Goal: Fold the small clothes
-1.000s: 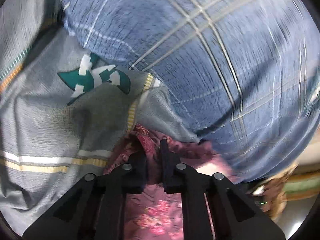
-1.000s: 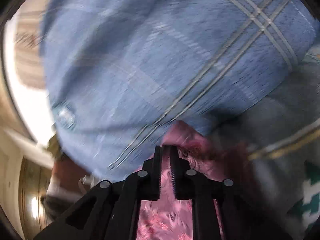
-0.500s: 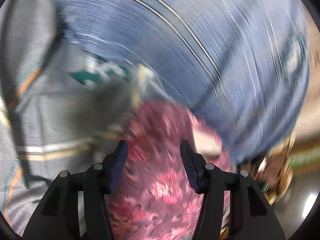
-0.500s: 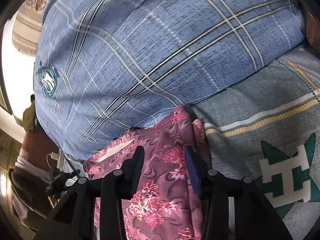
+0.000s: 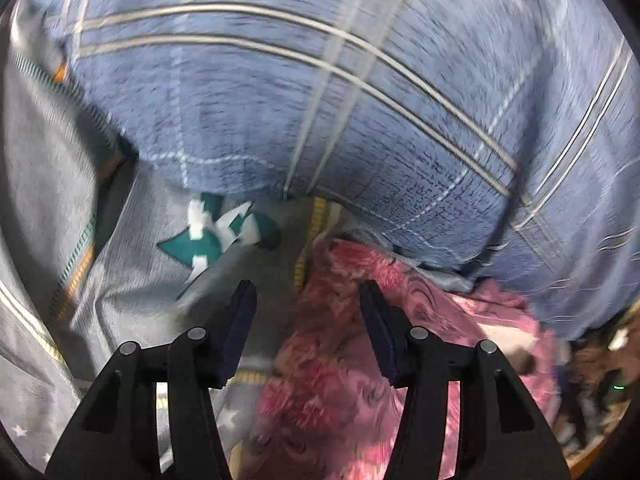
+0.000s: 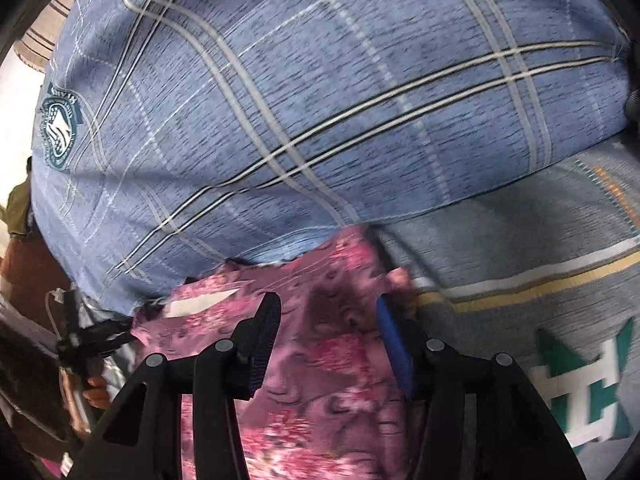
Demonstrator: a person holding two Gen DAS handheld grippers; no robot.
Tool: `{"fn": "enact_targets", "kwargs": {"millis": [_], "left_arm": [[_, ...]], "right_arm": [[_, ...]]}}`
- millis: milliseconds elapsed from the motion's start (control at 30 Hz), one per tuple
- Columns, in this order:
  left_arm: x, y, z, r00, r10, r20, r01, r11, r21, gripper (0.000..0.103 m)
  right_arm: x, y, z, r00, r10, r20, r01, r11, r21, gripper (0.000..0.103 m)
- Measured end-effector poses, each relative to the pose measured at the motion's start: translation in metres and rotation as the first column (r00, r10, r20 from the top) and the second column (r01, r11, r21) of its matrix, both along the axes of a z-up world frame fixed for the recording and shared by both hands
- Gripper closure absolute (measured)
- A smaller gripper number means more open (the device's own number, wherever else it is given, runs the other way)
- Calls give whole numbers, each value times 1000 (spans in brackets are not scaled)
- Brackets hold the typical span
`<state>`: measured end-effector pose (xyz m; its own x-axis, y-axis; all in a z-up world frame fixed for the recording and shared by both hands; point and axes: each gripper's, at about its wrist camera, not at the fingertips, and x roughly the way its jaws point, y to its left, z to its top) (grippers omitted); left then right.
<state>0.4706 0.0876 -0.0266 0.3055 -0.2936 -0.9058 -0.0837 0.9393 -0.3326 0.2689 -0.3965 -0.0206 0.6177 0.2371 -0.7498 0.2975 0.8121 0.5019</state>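
Having let go of the pink flowered cloth (image 5: 344, 360), the left gripper (image 5: 306, 312) now stands wide. The right gripper (image 6: 326, 328) is opening too, cloth (image 6: 320, 344) loose between its jaws. Both point steeply down; the cloth lies at six o'clock under the blue checked pillow (image 6: 320, 100).

Pink floral garment (image 6: 320, 360): thin matt cloth, creased. Blue plaid pillow (image 6: 320, 120): slubbed woven cloth, matt. Grey bedsheet (image 5: 120, 280): smooth matt cloth. Gripper fingers (image 5: 240, 320): matt black plastic, ribbed pads

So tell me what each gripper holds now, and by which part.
Nothing. The left gripper is open, the right gripper is opening, and the pink floral cloth garment lies loose beneath their fingers.
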Motion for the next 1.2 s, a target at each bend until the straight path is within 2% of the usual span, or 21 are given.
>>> {"fn": "enact_targets", "kwargs": {"millis": [33, 167, 267, 300, 333, 367, 400, 467, 500, 567, 600, 667, 767, 867, 933, 1000, 1067, 1100, 1133, 1200], "left_arm": [[-3, 6, -1, 1000, -24, -13, 24, 999, -25, 50], [-18, 17, -11, 992, -112, -59, 110, 993, -46, 47], [-34, 7, -18, 985, -151, -86, 149, 988, -32, 47], [-43, 3, -20, 984, -160, -84, 159, 987, -26, 47], [-47, 0, -21, 981, -175, -78, 174, 984, -24, 47], [-50, -6, -21, 980, -187, -73, 186, 982, -19, 47], [-54, -14, -23, 978, -196, -67, 196, 981, -4, 47], [-58, -18, -24, 976, -209, -57, 211, 977, 25, 47], [-58, -17, -25, 976, -209, -61, 211, 977, 32, 46], [-59, -20, -27, 979, -195, -62, 197, 980, 33, 46], [-61, -21, -28, 980, -190, -60, 192, 981, 31, 46], [-64, -19, -28, 981, -183, -63, 185, 982, 34, 46], [-82, 1, -19, 984, -166, -64, 168, 986, 18, 46], [-106, 34, -5, 984, -167, -55, 166, 986, -28, 46], [-120, 41, 1, 981, -187, -46, 185, 982, -46, 46], [-135, 52, 0, 980, -196, -39, 194, 980, -43, 45], [-149, 57, -3, 979, -198, -50, 194, 979, -63, 45], [-159, 59, -6, 977, -205, -54, 201, 977, -73, 45], [-161, 58, -8, 976, -209, -56, 205, 976, -72, 45], [-157, 49, -7, 974, -219, -51, 217, 975, -42, 45]], "right_arm": [[0, -3, -1, 1000, 3, -3, -3, 1000, 1, 48], [10, -11, -11, 1000, 13, -16, -12, 998, 64, 47], [23, -4, -21, 999, 17, -43, -14, 997, 73, 48], [27, 1, -20, 998, 24, -50, -21, 998, 52, 52], [29, 6, -15, 998, 47, -46, -47, 999, 10, 77], [31, 11, -11, 997, 68, -44, -69, 997, -27, 96], [26, 13, 1, 998, 57, -2, -57, 995, -79, 97], [17, 3, 16, 996, 4, 84, 2, 997, -72, 97], [18, -4, 15, 997, -18, 80, 23, 998, -66, 97], [24, -13, 1, 999, -32, 1, 32, 997, -71, 97], [28, -11, -10, 998, -15, -54, 10, 996, -91, 97], [29, -7, -21, 995, 5, -103, -16, 995, -99, 95], [13, -10, -8, 999, -25, -40, 21, 996, -87, 84], [-5, -10, 6, 1000, -3, -3, 3, 997, -79, 73], [-11, -9, 17, 1000, 12, 26, -10, 997, -81, 73], [-8, -4, 29, 995, 59, 75, -57, 998, -29, 69], [2, 6, 35, 990, 102, 102, -103, 995, 10, 61], [10, 16, 35, 987, 131, 97, -133, 991, 17, 54], [22, 32, 35, 984, 155, 86, -157, 988, 13, 52], [41, 62, 31, 969, 242, 49, -240, 970, -30, 52]]}}
